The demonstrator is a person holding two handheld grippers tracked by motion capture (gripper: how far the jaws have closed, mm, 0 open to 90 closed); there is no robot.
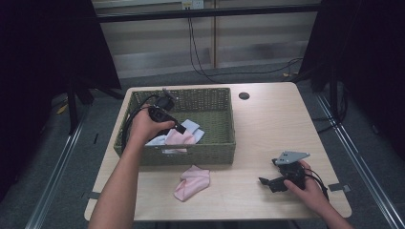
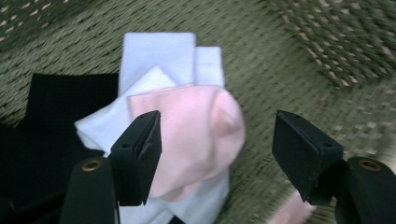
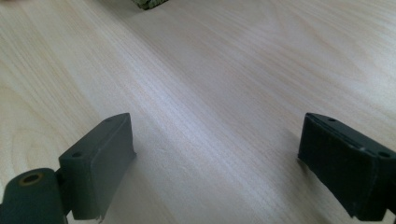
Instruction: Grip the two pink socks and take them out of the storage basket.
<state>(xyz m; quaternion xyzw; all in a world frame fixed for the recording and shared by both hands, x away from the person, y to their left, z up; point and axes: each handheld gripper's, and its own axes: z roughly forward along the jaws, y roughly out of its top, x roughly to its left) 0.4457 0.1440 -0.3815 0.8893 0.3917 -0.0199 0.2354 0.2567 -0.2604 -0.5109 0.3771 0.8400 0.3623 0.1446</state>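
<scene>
A green woven basket (image 1: 191, 155) stands on the left half of the table. Inside it a folded pink sock (image 2: 201, 135) lies on top of white socks (image 2: 159, 53), beside a black garment (image 2: 46, 121). My left gripper (image 2: 217, 154) hangs open over this pile; the pink sock lies below, close to one jaw, and the pads do not press on it. From above, my left gripper (image 1: 179, 128) reaches into the basket over the pink sock (image 1: 179, 137). A second pink sock (image 1: 192, 182) lies on the table in front of the basket. My right gripper (image 1: 265, 182) rests open near the front right, with bare wood between its jaws (image 3: 233, 163).
The wooden table (image 1: 267, 129) has free room right of the basket. A small dark round hole (image 1: 244, 96) sits near its far edge. Cables hang down the wall behind, and dark curtains stand at both sides.
</scene>
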